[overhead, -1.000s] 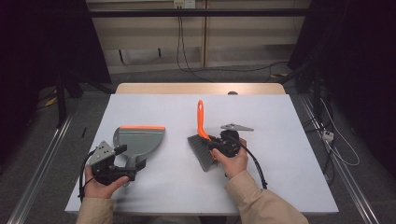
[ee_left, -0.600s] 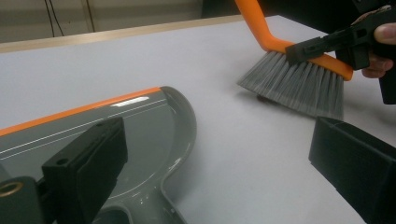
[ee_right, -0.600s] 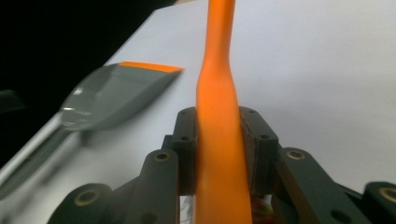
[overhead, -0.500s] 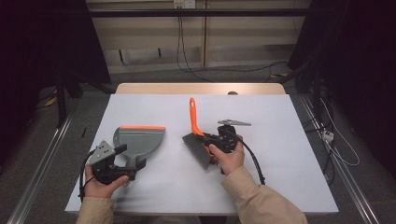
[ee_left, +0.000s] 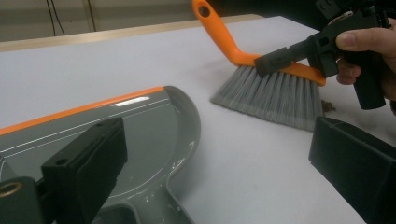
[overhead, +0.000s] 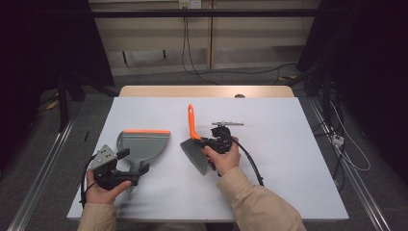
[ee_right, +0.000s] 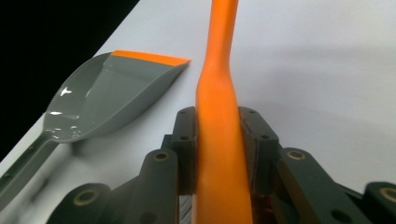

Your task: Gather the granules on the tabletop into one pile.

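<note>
A hand brush with an orange handle [overhead: 192, 121] and grey bristles [overhead: 196, 155] stands on the white table [overhead: 288, 144], bristles down. My right gripper [overhead: 208, 141] is shut on its orange back, the pads pressing both sides of the brush handle [ee_right: 218, 93]. Left of it lies a grey dustpan [overhead: 143, 146] with an orange lip, its mouth facing away from me. My left gripper [overhead: 134, 161] is open, its jaws wide on either side of the dustpan's handle end [ee_left: 140, 126]. In the left gripper view the brush [ee_left: 275, 93] and the right gripper [ee_left: 299, 51] are at the upper right.
A few small brown bits [ee_left: 329, 106] lie by the bristles. A wooden strip [overhead: 202, 91] borders the table's far edge. Cables cross the floor [overhead: 231, 72] behind, and metal rails [overhead: 43, 168] run along both sides.
My right gripper has carried the brush to the left, closer to the dustpan. The left gripper and the dustpan have stayed in place.
</note>
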